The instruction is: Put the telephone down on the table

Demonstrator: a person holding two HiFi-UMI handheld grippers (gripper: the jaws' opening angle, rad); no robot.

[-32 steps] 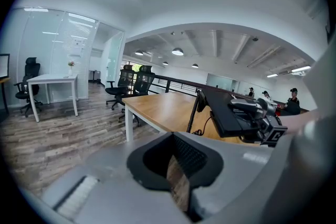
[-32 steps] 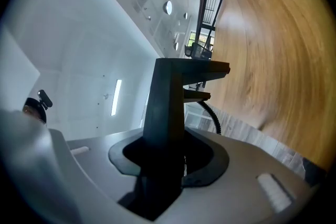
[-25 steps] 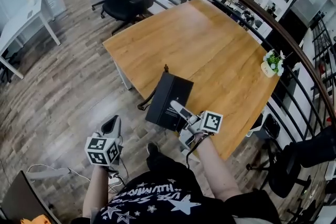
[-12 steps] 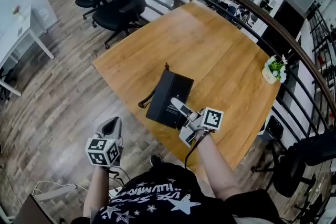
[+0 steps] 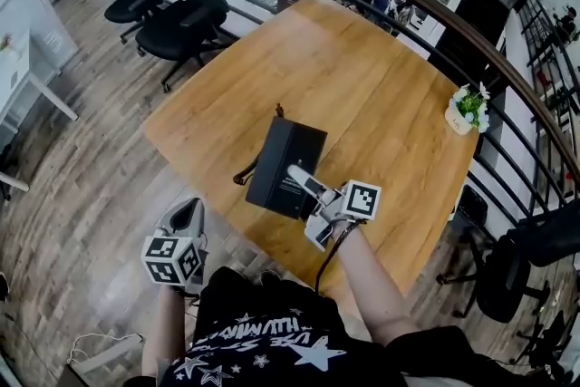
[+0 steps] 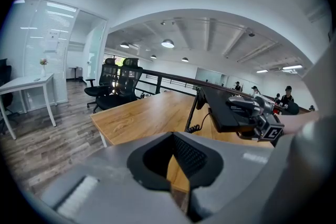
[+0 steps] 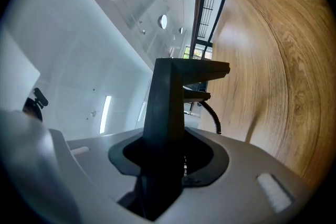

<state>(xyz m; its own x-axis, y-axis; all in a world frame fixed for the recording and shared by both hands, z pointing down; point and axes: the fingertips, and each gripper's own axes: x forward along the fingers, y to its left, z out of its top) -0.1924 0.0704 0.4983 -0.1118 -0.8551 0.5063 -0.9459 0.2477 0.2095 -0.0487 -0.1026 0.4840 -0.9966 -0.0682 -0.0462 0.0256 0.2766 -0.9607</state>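
Note:
The black telephone (image 5: 283, 163) is a flat dark box, and my right gripper (image 5: 302, 186) is shut on its near edge. It hangs above the near part of the wooden table (image 5: 362, 77), with its coiled cord (image 5: 245, 173) dangling at the left. The left gripper view shows the telephone (image 6: 223, 107) clear of the tabletop, the right gripper (image 6: 257, 115) behind it. In the right gripper view the telephone (image 7: 168, 107) fills the jaws and wood (image 7: 273, 60) lies to the right. My left gripper (image 5: 186, 220) stays lower left, off the table, shut and holding nothing.
A small potted plant (image 5: 468, 107) stands at the table's far right edge. Black office chairs (image 5: 172, 9) are at the far left corner. A curved railing (image 5: 408, 0) runs behind the table. Another chair (image 5: 507, 276) is at the right.
Both grippers have moved forward towards the table. The telephone, earlier at the table's near corner, now hangs over the tabletop. The right grip on it is unchanged.

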